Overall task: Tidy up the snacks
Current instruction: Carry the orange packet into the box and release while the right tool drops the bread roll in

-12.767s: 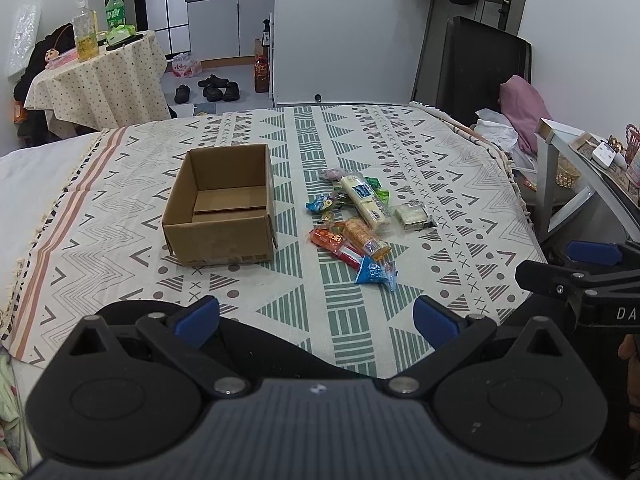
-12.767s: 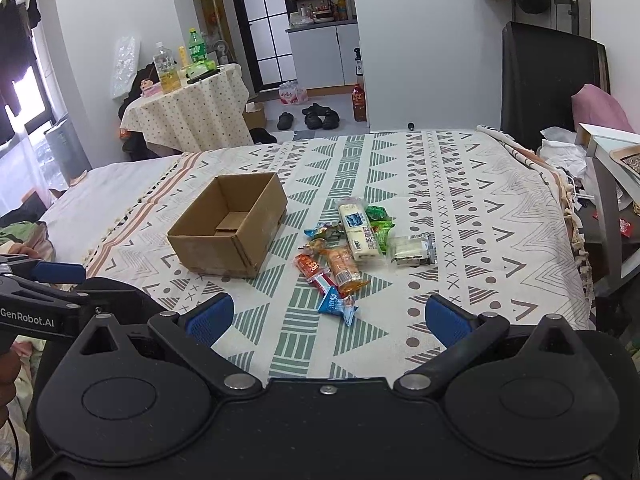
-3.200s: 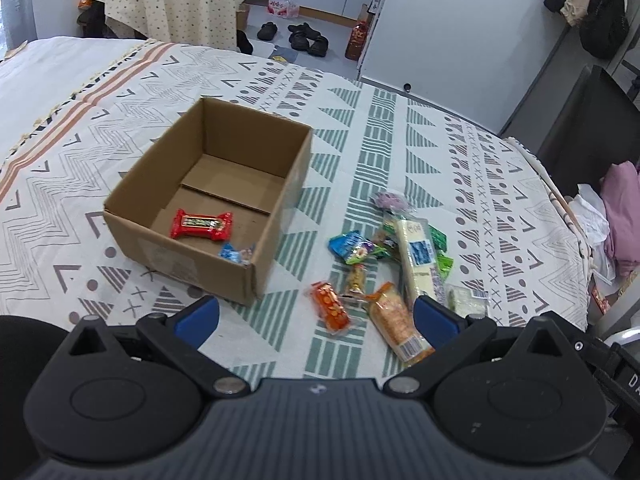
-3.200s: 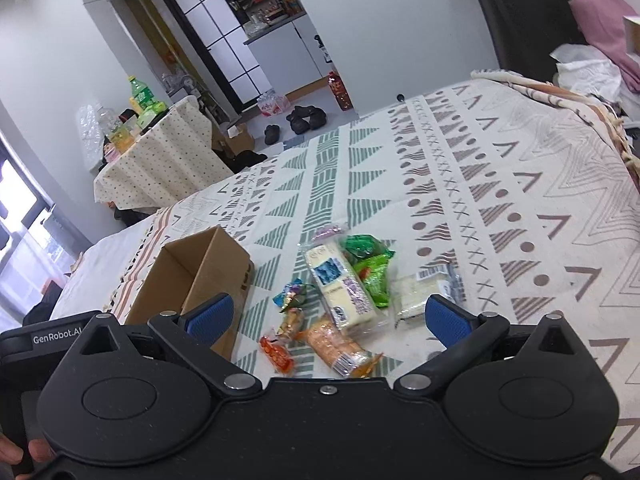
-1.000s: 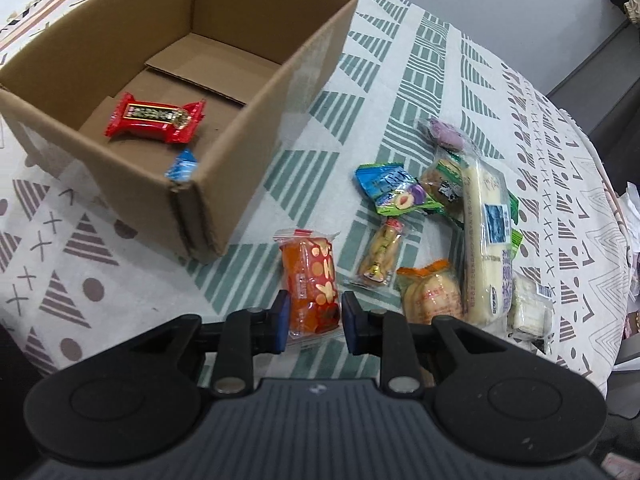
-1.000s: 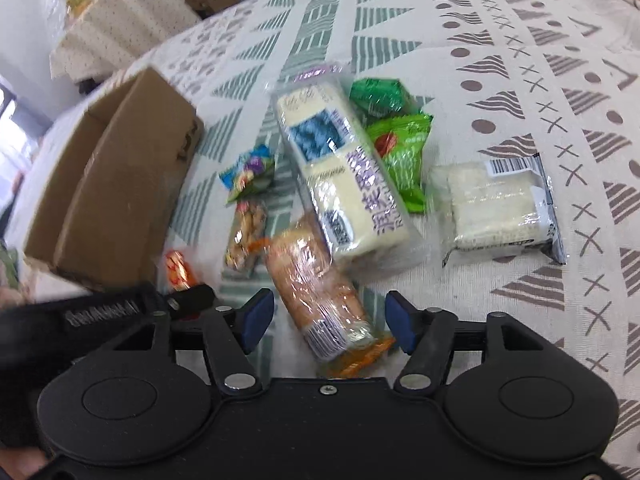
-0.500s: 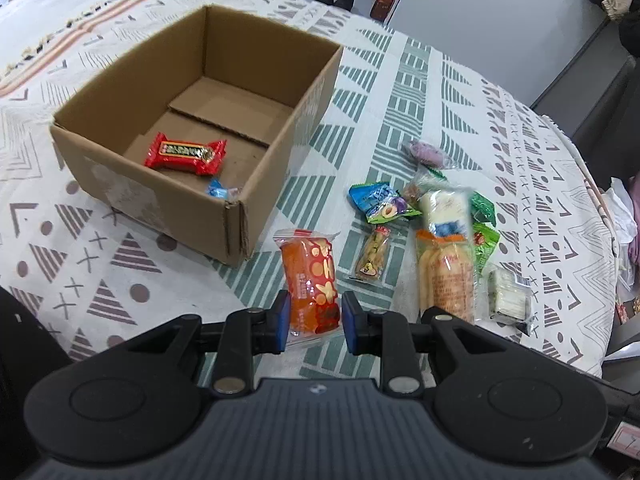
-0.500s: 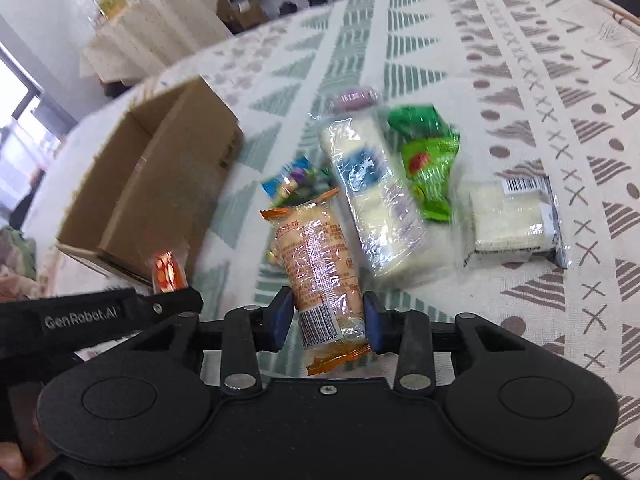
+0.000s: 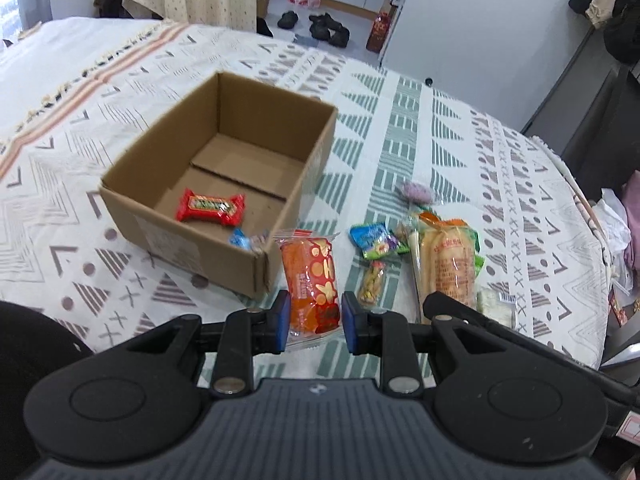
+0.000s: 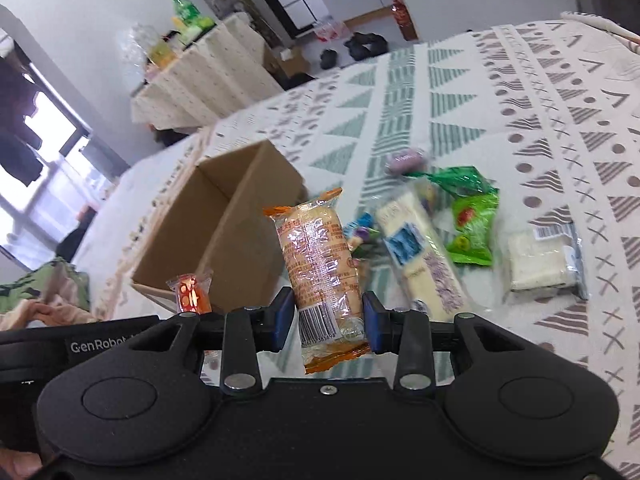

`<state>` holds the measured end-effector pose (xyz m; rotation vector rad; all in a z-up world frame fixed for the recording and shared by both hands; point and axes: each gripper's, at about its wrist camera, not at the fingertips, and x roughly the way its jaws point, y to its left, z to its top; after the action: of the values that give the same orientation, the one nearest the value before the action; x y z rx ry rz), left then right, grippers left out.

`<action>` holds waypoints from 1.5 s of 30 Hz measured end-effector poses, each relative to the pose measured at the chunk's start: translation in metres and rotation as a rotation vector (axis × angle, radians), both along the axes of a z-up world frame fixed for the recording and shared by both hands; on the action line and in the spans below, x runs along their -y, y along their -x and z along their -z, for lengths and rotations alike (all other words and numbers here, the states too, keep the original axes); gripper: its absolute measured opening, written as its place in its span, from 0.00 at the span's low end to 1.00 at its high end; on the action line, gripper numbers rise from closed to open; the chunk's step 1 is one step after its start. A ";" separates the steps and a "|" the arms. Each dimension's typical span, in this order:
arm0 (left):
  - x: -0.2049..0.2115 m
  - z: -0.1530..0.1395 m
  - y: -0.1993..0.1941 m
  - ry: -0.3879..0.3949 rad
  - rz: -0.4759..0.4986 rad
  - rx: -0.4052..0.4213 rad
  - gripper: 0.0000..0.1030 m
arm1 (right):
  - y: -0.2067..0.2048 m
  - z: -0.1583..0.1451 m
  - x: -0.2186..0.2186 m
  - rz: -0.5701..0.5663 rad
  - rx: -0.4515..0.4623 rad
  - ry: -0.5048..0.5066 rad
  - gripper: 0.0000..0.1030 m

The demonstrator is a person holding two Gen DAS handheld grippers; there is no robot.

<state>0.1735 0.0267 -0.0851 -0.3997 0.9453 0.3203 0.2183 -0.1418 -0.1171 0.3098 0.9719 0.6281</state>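
Observation:
An open cardboard box [image 9: 256,112] sits on the patterned bedspread, with a red candy bar [image 9: 210,208] and a small blue candy [image 9: 240,238] inside. My left gripper [image 9: 313,324] is shut on an orange-red snack packet [image 9: 312,276], held above the cloth just right of the box's near corner. My right gripper [image 10: 328,320] is shut on a clear-wrapped biscuit roll with orange ends [image 10: 320,268], lifted off the pile. That roll [image 9: 450,264] also shows in the left wrist view, and the orange-red packet [image 10: 192,294] in the right wrist view beside the box [image 10: 224,216].
Loose snacks lie right of the box: a long white pack with a blue label [image 10: 420,256], green packs [image 10: 472,216], a white cake pack [image 10: 540,260], a purple candy [image 10: 404,158], a blue-green packet [image 9: 374,240] and a nut packet [image 9: 372,280]. A cloth-covered side table [image 10: 200,76] stands beyond the bed.
The right jaws closed on the biscuit roll and lifted it off the pile. The left gripper rose with the orange-red packet, so the box now looks smaller and farther.

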 end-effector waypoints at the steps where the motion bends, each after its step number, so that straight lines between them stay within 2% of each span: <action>1: -0.002 -0.003 0.001 -0.004 -0.004 0.006 0.25 | 0.000 -0.001 0.000 0.000 0.002 -0.010 0.35; 13: -0.022 -0.020 0.003 -0.041 -0.037 0.033 0.25 | -0.002 -0.017 -0.005 0.068 0.078 -0.152 0.35; 27: -0.055 -0.024 -0.005 -0.057 -0.071 0.059 0.25 | -0.007 -0.024 -0.031 0.092 0.121 -0.222 0.35; 35: -0.084 -0.019 -0.016 -0.057 -0.093 0.063 0.25 | -0.016 -0.023 -0.051 0.083 0.114 -0.248 0.35; 45: -0.111 0.006 -0.039 -0.007 -0.098 0.037 0.26 | -0.028 -0.007 -0.081 0.076 0.065 -0.253 0.35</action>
<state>0.2123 0.1379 -0.0915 -0.4455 0.8901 0.4040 0.2468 -0.0604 -0.1104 0.5446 0.8154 0.6882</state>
